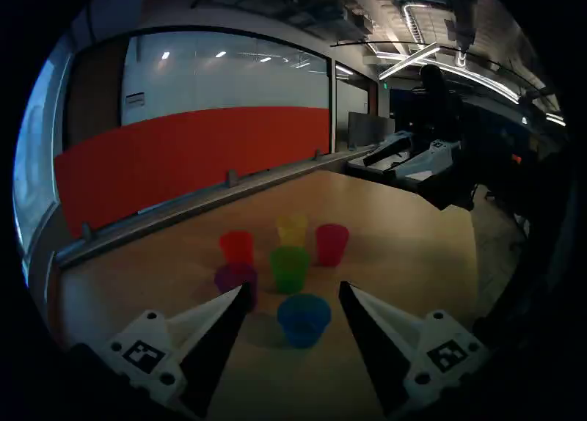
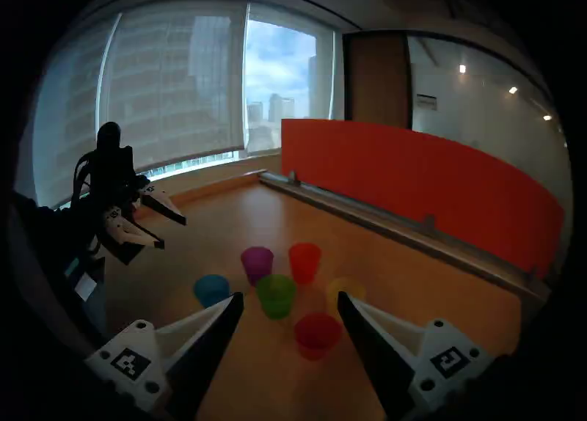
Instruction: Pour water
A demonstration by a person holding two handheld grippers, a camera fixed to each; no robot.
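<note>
Several small coloured plastic cups stand in a cluster on the wooden table (image 1: 411,252). In the left gripper view my left gripper (image 1: 295,289) is open above the table with the blue cup (image 1: 304,320) just ahead between its fingers; behind it are the green cup (image 1: 289,268), purple cup (image 1: 235,278), orange-red cup (image 1: 236,246), yellow cup (image 1: 292,229) and pink cup (image 1: 332,244). My right gripper (image 1: 406,155) hangs open far across the table. In the right gripper view my right gripper (image 2: 290,298) is open, facing the pink cup (image 2: 317,334) and green cup (image 2: 276,295). The left gripper (image 2: 158,217) is at left.
An orange-red partition (image 1: 191,157) with a metal rail (image 1: 220,193) runs along the table's far side. Large windows with blinds (image 2: 169,83) stand beyond the table's end. A person's dark sleeve (image 2: 51,260) is at the left of the right gripper view.
</note>
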